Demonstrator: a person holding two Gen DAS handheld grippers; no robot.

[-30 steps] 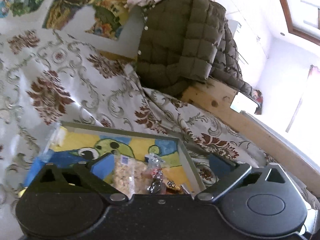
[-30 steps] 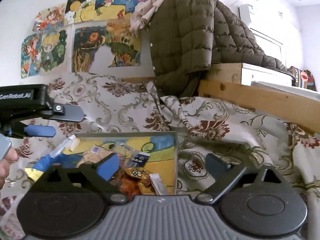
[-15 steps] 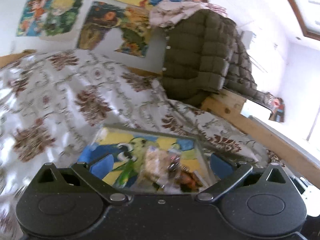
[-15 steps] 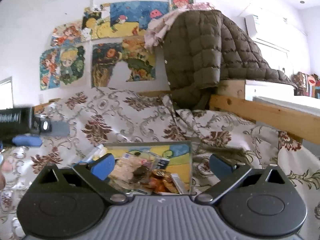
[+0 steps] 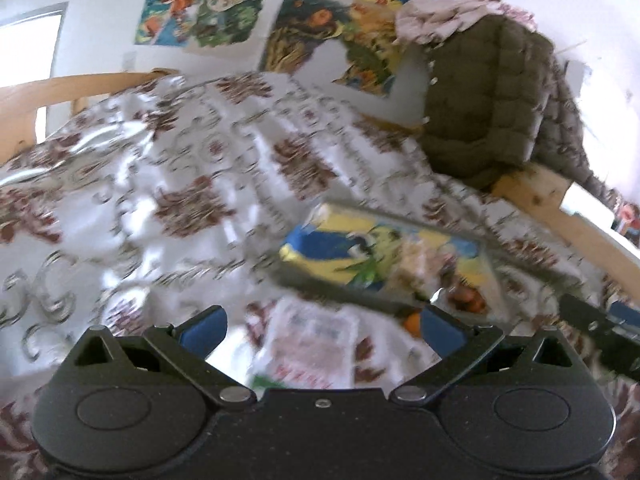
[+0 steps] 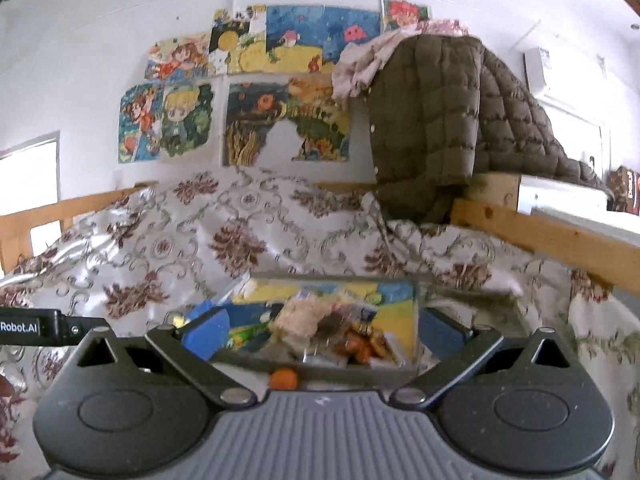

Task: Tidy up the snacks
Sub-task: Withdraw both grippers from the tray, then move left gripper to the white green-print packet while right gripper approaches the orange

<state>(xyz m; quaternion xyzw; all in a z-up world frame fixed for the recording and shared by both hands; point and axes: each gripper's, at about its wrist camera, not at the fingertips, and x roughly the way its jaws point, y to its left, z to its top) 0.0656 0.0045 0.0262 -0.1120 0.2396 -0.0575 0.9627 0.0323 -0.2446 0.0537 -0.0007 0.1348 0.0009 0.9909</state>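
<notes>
We see both grippers empty with their blue pads spread wide. In the left wrist view the left gripper (image 5: 322,326) frames a white snack packet (image 5: 310,350) with red print, lying on the floral bedspread (image 5: 160,184) at lower centre, right between the 2 pads. Motion blur hides its exact outline, but its long axis seems to run away from the camera, roughly along the fingers. The shallow tray (image 5: 332,292) with the cartoon picture sits further up and to the right of the packet, already holding several snacks.

In the right wrist view the right gripper (image 6: 322,328) faces that tray (image 6: 408,368) head-on. 1 small orange snack (image 6: 283,378) lies just outside its near rim, at lower centre.

We judge the left gripper nearer the white packet and the right gripper nearer the orange piece.
</notes>
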